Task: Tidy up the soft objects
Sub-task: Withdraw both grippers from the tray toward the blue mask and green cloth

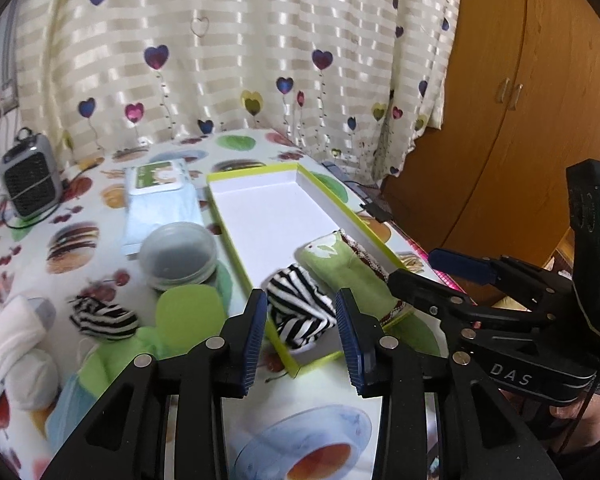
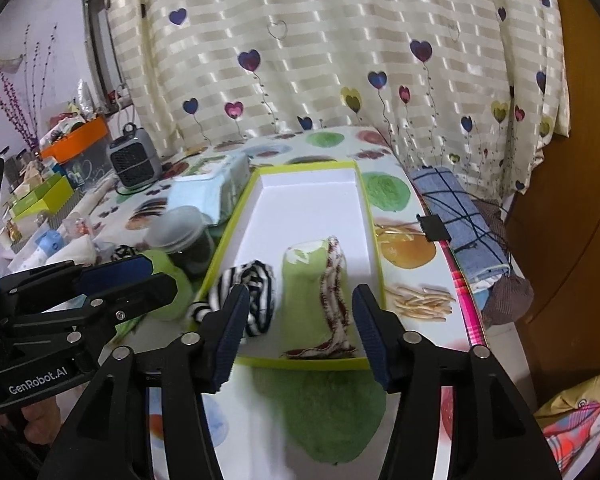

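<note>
1. The left hand-held gripper [image 1: 302, 334] stands with its jaws spread and nothing between the pads; it hovers over the near end of the green-rimmed box [image 1: 220, 216].
2. The right hand-held gripper [image 2: 298, 332] is likewise spread and empty, over the same near end.
3. Done, by my judgement: two soft things lie in the box at its near end, a striped sock bundle [image 1: 300, 312] and just beside it a green sock [image 2: 308, 304] with a red-and-white trim.
4. Left to do: on the bench near the box's left wall lie one more striped sock bundle [image 1: 102, 318], one green sock [image 1: 188, 308] and a white sock pair [image 1: 14, 344] by the bench's left edge.
5. Most of the box's floor is bare, so the task looks under half done.
</note>
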Demonstrator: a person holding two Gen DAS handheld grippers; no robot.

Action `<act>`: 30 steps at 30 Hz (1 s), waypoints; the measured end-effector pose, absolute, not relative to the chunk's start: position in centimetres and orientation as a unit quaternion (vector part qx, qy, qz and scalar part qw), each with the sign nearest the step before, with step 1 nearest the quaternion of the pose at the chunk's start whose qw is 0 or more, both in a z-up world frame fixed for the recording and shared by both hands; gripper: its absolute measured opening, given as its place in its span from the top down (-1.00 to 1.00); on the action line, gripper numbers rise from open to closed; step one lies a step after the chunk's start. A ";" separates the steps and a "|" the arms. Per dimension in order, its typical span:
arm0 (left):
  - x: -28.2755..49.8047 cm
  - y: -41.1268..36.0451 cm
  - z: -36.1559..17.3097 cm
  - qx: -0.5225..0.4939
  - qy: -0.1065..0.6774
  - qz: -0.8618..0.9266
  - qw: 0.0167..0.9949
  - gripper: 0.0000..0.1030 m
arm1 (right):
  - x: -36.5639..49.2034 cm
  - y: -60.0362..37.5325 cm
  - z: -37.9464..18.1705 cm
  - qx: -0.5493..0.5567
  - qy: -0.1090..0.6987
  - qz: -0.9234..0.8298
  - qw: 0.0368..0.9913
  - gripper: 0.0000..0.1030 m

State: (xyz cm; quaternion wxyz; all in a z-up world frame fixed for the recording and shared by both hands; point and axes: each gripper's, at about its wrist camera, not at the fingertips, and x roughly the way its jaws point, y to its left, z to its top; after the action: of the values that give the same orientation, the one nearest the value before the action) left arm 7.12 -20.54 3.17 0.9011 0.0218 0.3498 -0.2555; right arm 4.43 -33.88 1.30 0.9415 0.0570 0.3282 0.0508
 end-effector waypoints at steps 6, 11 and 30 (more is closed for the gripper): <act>5.2 -18.1 4.3 0.012 0.337 -0.235 0.912 0.33 | 2.9 -31.8 2.5 0.044 0.311 0.076 0.946 -0.10; 3.8 -15.7 5.1 0.007 0.330 -0.212 0.920 0.33 | 2.1 -29.5 3.1 0.033 0.314 0.108 0.943 -0.10; 1.8 -5.9 4.9 -0.018 0.329 -0.136 0.934 0.33 | 2.1 -21.6 3.7 -0.012 0.344 0.178 0.922 -0.10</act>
State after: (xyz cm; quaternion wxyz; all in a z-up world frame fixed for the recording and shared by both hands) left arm 1.78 -5.90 4.85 0.9342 -0.0183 0.3294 -0.1359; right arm 2.08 -21.63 3.65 0.9216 -0.0125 0.3445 0.1784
